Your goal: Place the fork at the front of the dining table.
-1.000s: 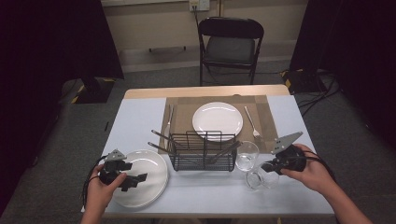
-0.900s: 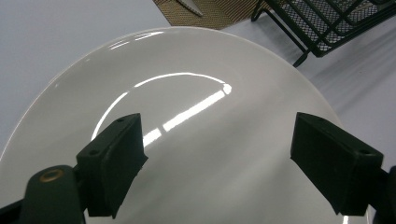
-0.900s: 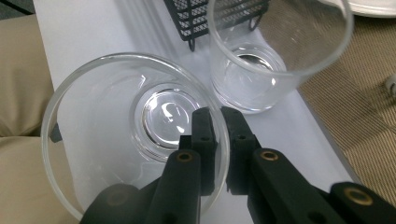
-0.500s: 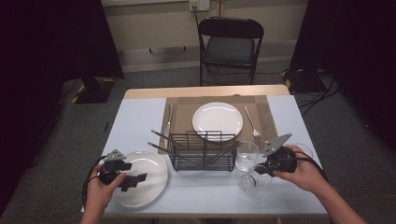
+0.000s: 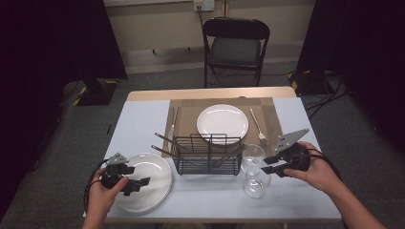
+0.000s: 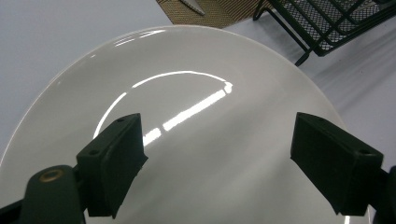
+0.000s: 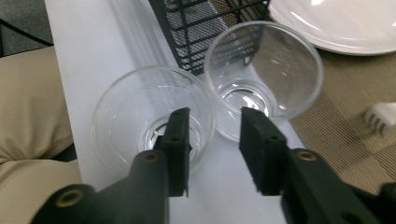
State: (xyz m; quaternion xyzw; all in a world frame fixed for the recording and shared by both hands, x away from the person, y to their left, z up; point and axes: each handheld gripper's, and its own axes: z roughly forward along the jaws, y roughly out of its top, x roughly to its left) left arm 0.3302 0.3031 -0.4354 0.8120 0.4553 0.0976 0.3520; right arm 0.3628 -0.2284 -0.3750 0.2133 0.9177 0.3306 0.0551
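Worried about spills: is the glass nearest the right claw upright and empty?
Upright and empty: the near glass stands mouth up on the table, its clear bottom showing through with no liquid.

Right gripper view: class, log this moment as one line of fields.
right tool: open, jaws just opened | near glass: wall between jaws, unpressed | far glass: upright beside it | left tool: open over plate

Wire rack (image 5: 207, 155) sitting mid-table, utensils lying in it. Plate (image 5: 222, 123) lying behind it on the mat (image 5: 184, 112), fork (image 5: 258, 128) to its right. Stacked plates (image 5: 155, 179) sitting left of rack; two glasses (image 5: 252, 156) (image 5: 256, 181) standing right, side by side.
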